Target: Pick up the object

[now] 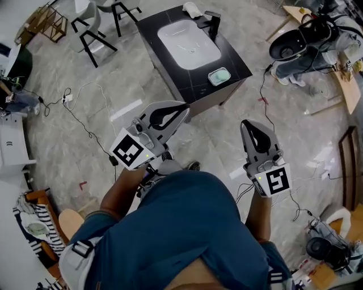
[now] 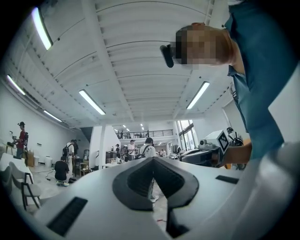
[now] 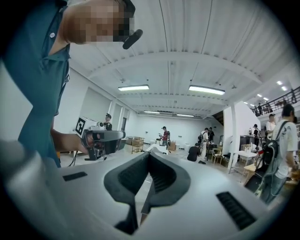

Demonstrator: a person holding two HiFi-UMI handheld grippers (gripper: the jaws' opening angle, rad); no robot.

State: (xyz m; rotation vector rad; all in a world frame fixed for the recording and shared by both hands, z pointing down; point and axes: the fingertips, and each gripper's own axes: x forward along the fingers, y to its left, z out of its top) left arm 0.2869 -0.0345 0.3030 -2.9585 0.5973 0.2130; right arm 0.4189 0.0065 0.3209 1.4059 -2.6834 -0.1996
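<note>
A black cabinet (image 1: 170, 73) with a white sink (image 1: 188, 44) stands ahead of me on the floor. On its near right corner lies a small pale green dish (image 1: 219, 76); a black faucet (image 1: 212, 22) and a white item (image 1: 191, 8) sit at the far side. My left gripper (image 1: 184, 107) is held just short of the cabinet's near edge, shut and empty. My right gripper (image 1: 248, 122) hovers over the floor to the right of the cabinet, jaws together with nothing in them. Both gripper views look out level across the hall, left gripper (image 2: 152, 159), right gripper (image 3: 150, 153).
Black chairs (image 1: 93, 28) stand at the back left, and cables (image 1: 79, 116) trail over the marble floor. Equipment and wooden boards (image 1: 306, 45) crowd the right side, a white unit (image 1: 14, 141) the left. Several people stand in the hall (image 2: 140, 150).
</note>
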